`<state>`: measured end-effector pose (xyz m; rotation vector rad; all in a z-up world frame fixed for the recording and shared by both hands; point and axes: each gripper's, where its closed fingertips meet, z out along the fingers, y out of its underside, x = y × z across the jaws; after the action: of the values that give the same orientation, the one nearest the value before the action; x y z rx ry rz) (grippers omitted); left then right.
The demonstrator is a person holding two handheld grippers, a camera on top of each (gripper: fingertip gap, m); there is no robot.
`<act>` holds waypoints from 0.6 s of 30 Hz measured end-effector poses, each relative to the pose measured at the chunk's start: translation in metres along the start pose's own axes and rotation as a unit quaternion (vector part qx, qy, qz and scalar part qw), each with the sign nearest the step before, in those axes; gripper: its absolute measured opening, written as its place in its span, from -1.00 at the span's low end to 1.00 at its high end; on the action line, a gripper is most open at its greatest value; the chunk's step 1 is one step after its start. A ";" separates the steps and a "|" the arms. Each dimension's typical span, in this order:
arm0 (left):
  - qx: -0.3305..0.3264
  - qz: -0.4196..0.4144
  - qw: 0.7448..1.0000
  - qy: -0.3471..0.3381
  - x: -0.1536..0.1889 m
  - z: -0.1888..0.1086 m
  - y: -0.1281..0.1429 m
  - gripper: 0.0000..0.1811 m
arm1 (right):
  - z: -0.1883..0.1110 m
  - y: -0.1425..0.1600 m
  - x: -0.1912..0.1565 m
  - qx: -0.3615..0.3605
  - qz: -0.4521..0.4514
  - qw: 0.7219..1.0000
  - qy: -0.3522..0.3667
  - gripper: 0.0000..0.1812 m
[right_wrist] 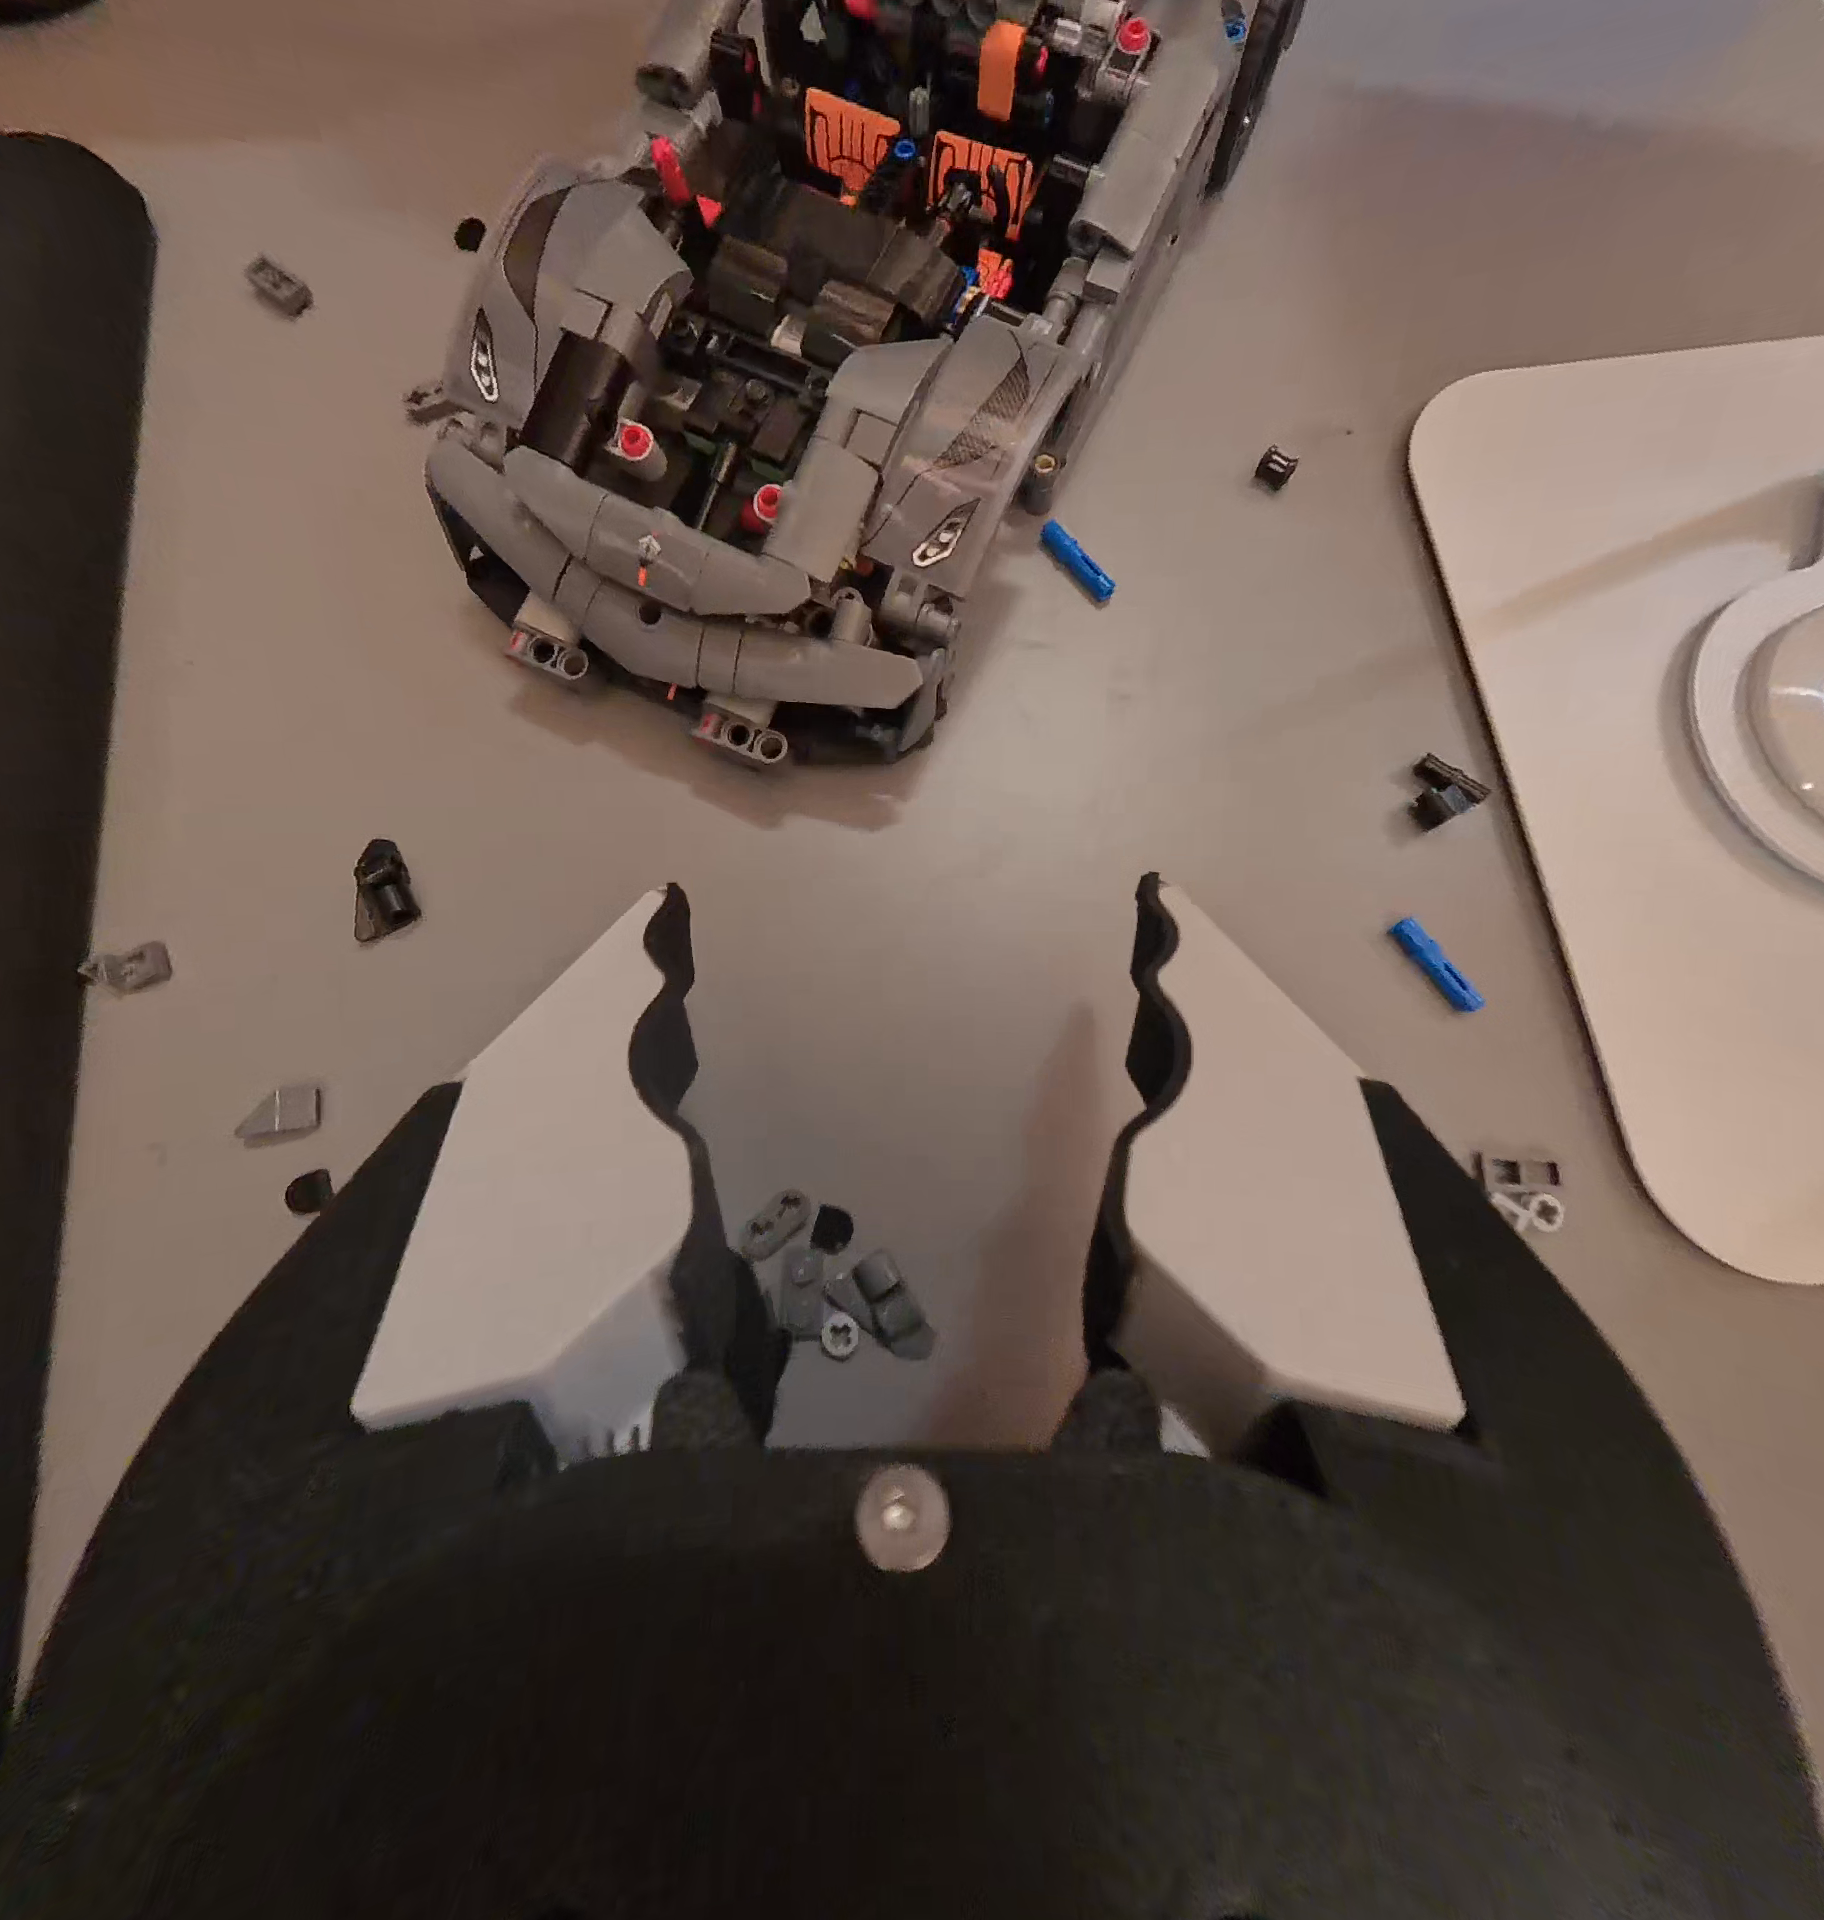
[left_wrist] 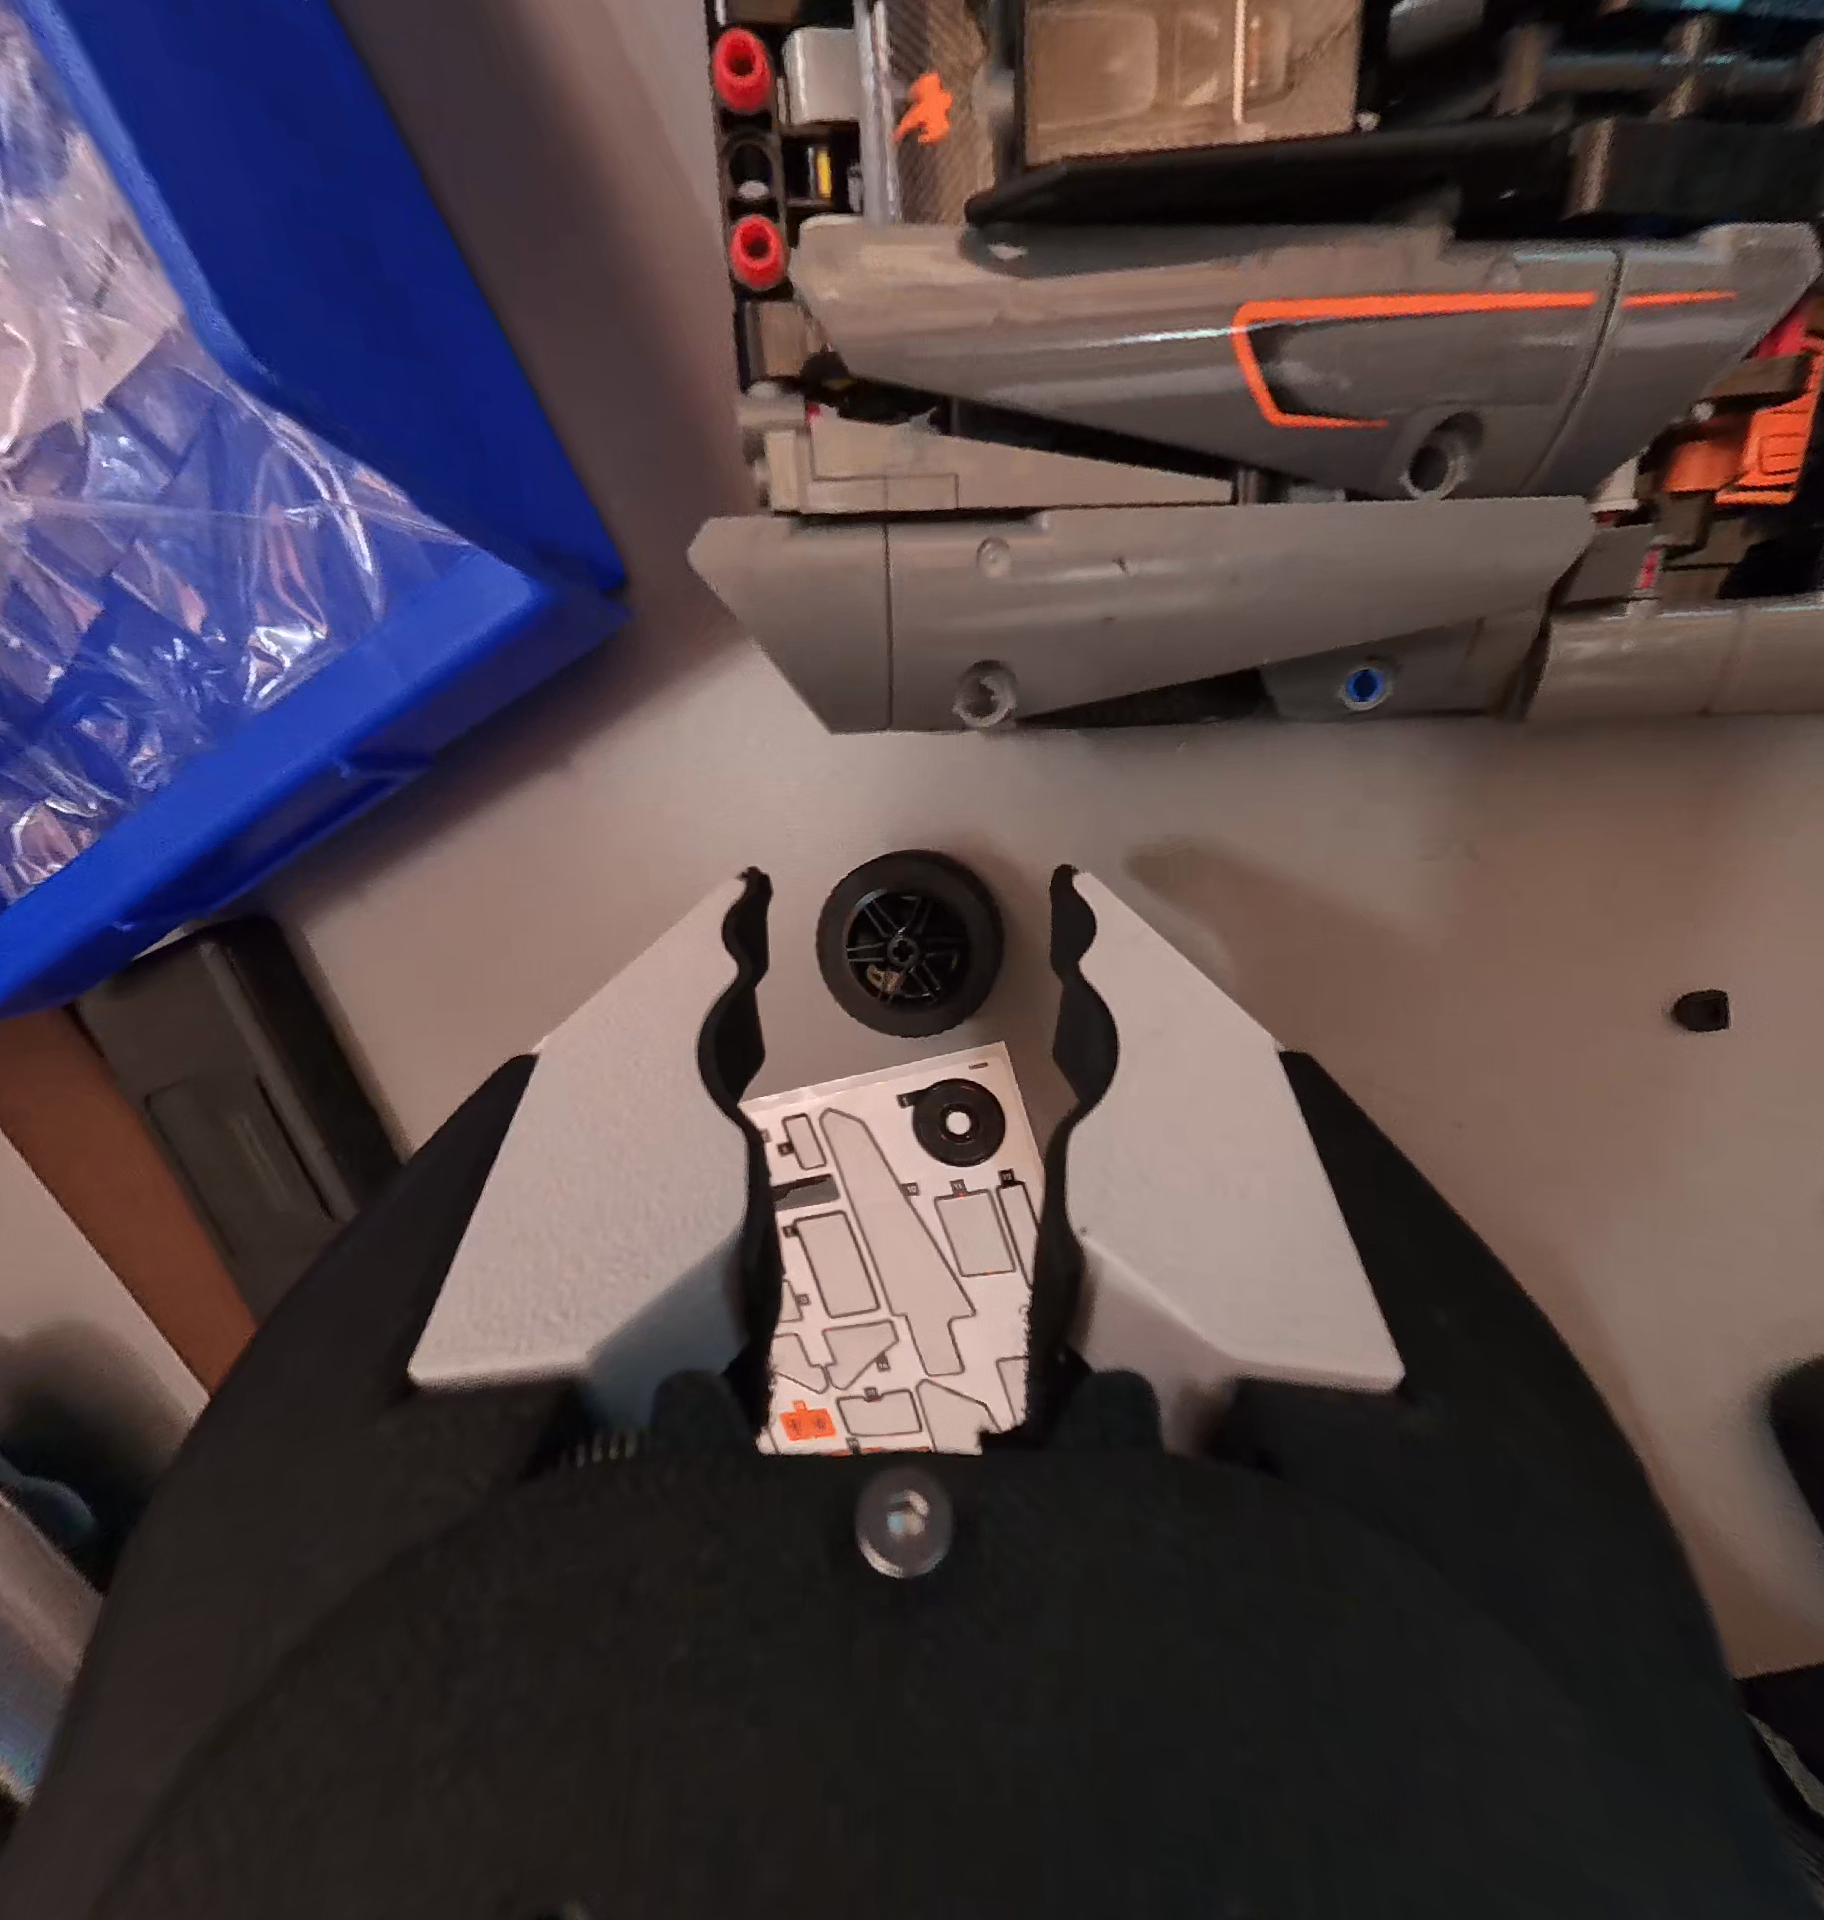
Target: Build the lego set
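A grey lego car with orange trim [left_wrist: 1251,436] lies beyond my left gripper [left_wrist: 908,883], and it also shows in the right wrist view [right_wrist: 783,416], nose toward me. My left gripper is open, with a black wheel [left_wrist: 908,943] lying on the table between its fingertips, apart from both. A sticker sheet [left_wrist: 897,1247] with a small black disc [left_wrist: 958,1120] on it lies under the left jaws. My right gripper [right_wrist: 908,883] is open and empty above the table, with a small pile of grey pieces [right_wrist: 835,1288] between its fingers.
A blue bin [left_wrist: 295,582] with clear plastic bags stands at the left. Loose pieces lie around the car: two blue pins [right_wrist: 1077,561] [right_wrist: 1436,964], black parts [right_wrist: 383,891] [right_wrist: 1443,792], grey bits [right_wrist: 279,1117]. A white stand base [right_wrist: 1666,779] sits at the right, a black roll [right_wrist: 35,623] at the left. The left gripper's tips are roughly 35 centimetres from the right gripper's.
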<state>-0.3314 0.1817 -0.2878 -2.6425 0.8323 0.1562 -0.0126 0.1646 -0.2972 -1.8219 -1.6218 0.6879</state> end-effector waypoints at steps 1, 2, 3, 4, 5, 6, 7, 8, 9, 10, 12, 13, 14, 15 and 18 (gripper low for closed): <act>-0.009 0.001 1.000 0.001 0.001 0.003 0.002 -0.42 | 0.002 0.000 -0.003 -0.001 -0.007 1.000 -0.003 -0.07; -0.017 0.003 1.000 0.003 0.003 0.006 0.003 -0.41 | 0.004 0.000 -0.005 -0.005 -0.017 1.000 -0.004 -0.07; -0.020 0.007 1.000 0.006 0.006 0.008 0.003 -0.41 | 0.005 0.000 -0.008 -0.008 -0.026 1.000 -0.004 -0.06; -0.021 0.009 1.000 0.011 0.008 0.009 0.003 -0.40 | 0.007 0.000 -0.011 -0.010 -0.035 0.999 -0.005 -0.05; -0.020 0.009 1.000 0.012 0.009 0.009 0.002 -0.40 | 0.008 0.000 -0.014 -0.009 -0.041 0.999 -0.008 -0.05; -0.018 0.009 1.000 0.010 0.009 0.008 0.001 -0.39 | 0.010 0.000 -0.017 -0.010 -0.047 0.999 -0.013 -0.04; -0.012 0.006 1.000 -0.004 0.004 0.006 -0.001 -0.37 | 0.009 0.000 -0.018 -0.015 -0.054 0.998 -0.012 -0.03; -0.013 0.001 1.000 -0.028 -0.004 0.003 -0.001 -0.35 | 0.008 0.001 -0.016 -0.021 -0.063 0.998 -0.004 -0.03; -0.014 -0.003 0.999 -0.041 -0.009 -0.001 0.000 -0.32 | 0.003 0.002 -0.012 -0.025 -0.069 0.997 0.006 -0.03; -0.003 -0.008 0.999 -0.047 -0.012 -0.005 -0.003 -0.32 | -0.003 0.001 -0.008 -0.025 -0.070 0.997 0.014 -0.04; 0.019 -0.023 0.998 -0.061 -0.019 -0.013 -0.008 -0.34 | -0.017 -0.001 0.000 -0.015 -0.060 0.998 0.025 -0.12; 0.024 -0.027 0.996 -0.076 -0.025 -0.017 -0.009 -0.34 | -0.024 0.001 0.004 -0.014 -0.053 0.998 0.026 -0.19; 0.030 -0.031 0.995 -0.088 -0.030 -0.021 -0.010 -0.34 | -0.030 0.003 0.006 -0.017 -0.048 0.998 0.023 -0.30; 0.040 -0.036 0.993 -0.100 -0.034 -0.025 -0.012 -0.36 | -0.035 0.006 0.007 -0.019 -0.044 0.999 0.017 -0.43; 0.074 -0.057 0.982 -0.164 -0.056 -0.042 -0.020 -0.36 | -0.042 0.019 0.008 -0.029 -0.040 0.999 0.004 -0.59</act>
<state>-0.3659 0.2108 -0.2310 -2.4253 0.5580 0.4671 0.0321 0.1671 -0.2820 -1.7865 -1.7158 0.6036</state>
